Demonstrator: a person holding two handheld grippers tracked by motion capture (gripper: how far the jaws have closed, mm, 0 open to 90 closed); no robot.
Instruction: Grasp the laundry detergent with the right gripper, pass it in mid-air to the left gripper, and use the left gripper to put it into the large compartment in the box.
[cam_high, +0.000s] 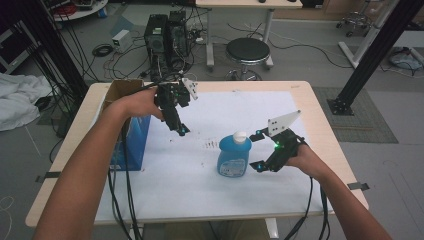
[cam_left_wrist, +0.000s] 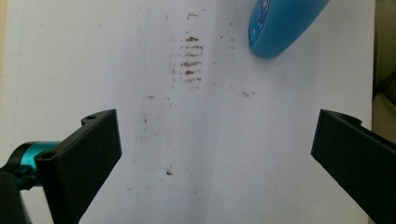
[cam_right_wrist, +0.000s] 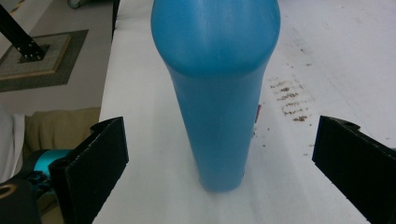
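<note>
A blue bottle (cam_high: 234, 156) with a white cap stands upright on the white sheet (cam_high: 200, 195) near the table's middle. My right gripper (cam_high: 258, 150) is open just to its right, jaws on either side of the line toward it, not touching. Its own view has the blue bottle (cam_right_wrist: 217, 93) standing between and beyond the wide-apart jaws. My left gripper (cam_high: 181, 129) hangs open above the sheet to the bottle's upper left, pointing down. In its view the blue bottle (cam_left_wrist: 280, 25) lies at the top right, beyond the jaws.
A blue box with an open cardboard top (cam_high: 127, 125) stands at the table's left edge, beside my left forearm. Brown smudges (cam_high: 211, 145) mark the sheet left of the bottle. A stool (cam_high: 247, 52) and computer towers (cam_high: 165, 37) stand behind the table.
</note>
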